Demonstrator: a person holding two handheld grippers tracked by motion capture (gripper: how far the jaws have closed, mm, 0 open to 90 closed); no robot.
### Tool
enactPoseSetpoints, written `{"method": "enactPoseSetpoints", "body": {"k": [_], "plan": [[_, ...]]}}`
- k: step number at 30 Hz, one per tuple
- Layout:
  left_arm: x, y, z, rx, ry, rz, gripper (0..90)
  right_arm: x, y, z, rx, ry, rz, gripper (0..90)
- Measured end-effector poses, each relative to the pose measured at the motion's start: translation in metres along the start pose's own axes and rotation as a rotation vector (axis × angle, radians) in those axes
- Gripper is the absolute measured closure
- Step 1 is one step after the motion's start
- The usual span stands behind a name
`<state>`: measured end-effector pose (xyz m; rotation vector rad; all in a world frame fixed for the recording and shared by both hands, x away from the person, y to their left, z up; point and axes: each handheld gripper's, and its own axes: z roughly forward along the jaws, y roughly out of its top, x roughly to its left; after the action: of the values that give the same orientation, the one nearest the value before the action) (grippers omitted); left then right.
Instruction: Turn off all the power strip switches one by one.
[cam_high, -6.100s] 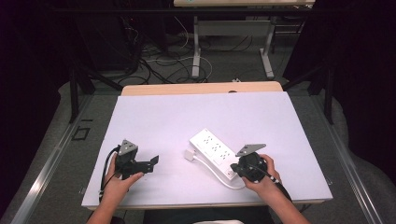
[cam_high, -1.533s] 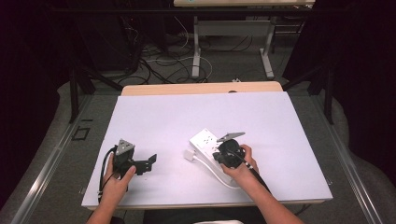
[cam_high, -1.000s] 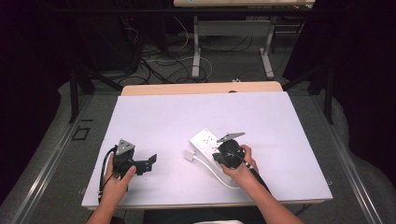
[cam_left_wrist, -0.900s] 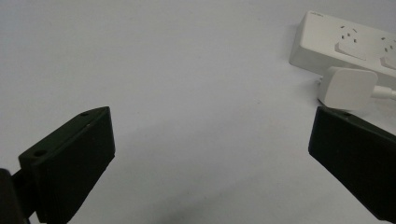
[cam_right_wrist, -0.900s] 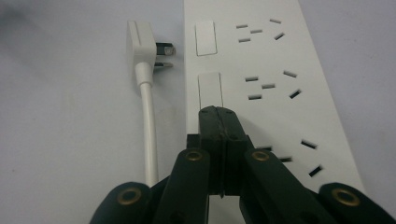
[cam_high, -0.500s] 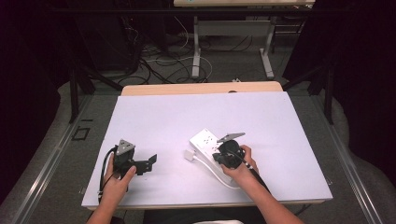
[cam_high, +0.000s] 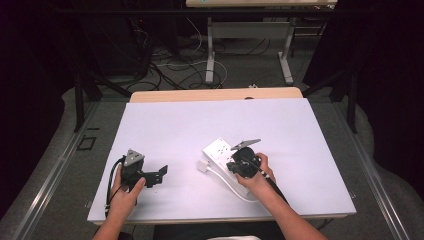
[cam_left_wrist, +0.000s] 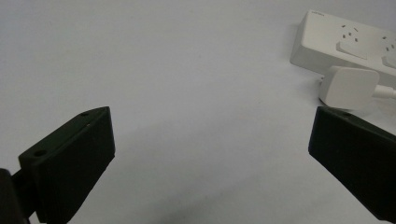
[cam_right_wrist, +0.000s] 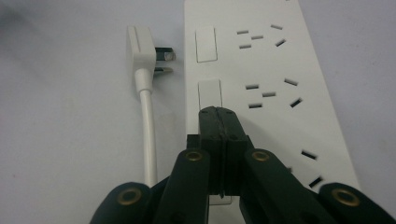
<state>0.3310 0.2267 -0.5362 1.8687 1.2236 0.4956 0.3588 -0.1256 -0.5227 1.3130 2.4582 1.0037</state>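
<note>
A white power strip (cam_high: 217, 149) lies on the white table (cam_high: 200, 120), right of the middle. Its white plug (cam_high: 202, 165) lies loose beside it, and the cable (cam_high: 235, 189) curls toward the front edge. My right gripper (cam_high: 233, 166) is over the strip, shut. In the right gripper view its tips (cam_right_wrist: 217, 114) rest at the near end of a rocker switch (cam_right_wrist: 209, 92) on the strip (cam_right_wrist: 271, 60), with the plug (cam_right_wrist: 140, 44) to the left. My left gripper (cam_high: 160, 175) sits on the table at the left, open and holding nothing (cam_left_wrist: 210, 135). Ahead of it lie the strip (cam_left_wrist: 345, 42) and plug (cam_left_wrist: 348, 86).
A wooden strip (cam_high: 215, 94) borders the table's far edge. Beyond it stand a desk frame (cam_high: 250, 45) and loose cables (cam_high: 170, 65) on the dark floor. Bare table surface spreads behind and between the two grippers.
Since the oldest frame my right gripper has moved left from the strip's near end onto the strip. Over the last second and a half nothing has moved.
</note>
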Motion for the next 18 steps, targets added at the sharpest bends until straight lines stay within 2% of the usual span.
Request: {"method": "enactPoseSetpoints", "body": {"k": [7,8,9,10,11,17,18], "plan": [[0.001,0.000,0.000,-0.002,0.001,0.003,0.5,0.000,0.010,0.000,-0.027,0.005,0.005,90.0],[0.001,0.000,0.000,-0.001,0.000,0.004,0.5,-0.001,0.012,-0.002,-0.002,0.002,-0.008,90.0],[0.001,0.000,0.000,-0.001,0.000,0.003,0.5,0.000,0.013,-0.001,-0.022,0.001,-0.005,90.0],[0.001,0.000,0.000,-0.001,0.000,0.003,0.5,0.000,0.015,-0.002,-0.005,0.002,-0.007,90.0],[0.001,0.000,0.000,-0.001,0.000,0.003,0.5,0.000,0.016,-0.001,-0.024,0.002,0.000,90.0],[0.001,0.000,0.000,-0.001,0.001,0.001,0.5,0.001,0.025,0.001,-0.037,0.007,-0.008,90.0],[0.001,0.000,0.000,0.000,0.001,0.001,0.5,0.001,0.026,0.003,-0.053,0.011,-0.011,90.0]]}}
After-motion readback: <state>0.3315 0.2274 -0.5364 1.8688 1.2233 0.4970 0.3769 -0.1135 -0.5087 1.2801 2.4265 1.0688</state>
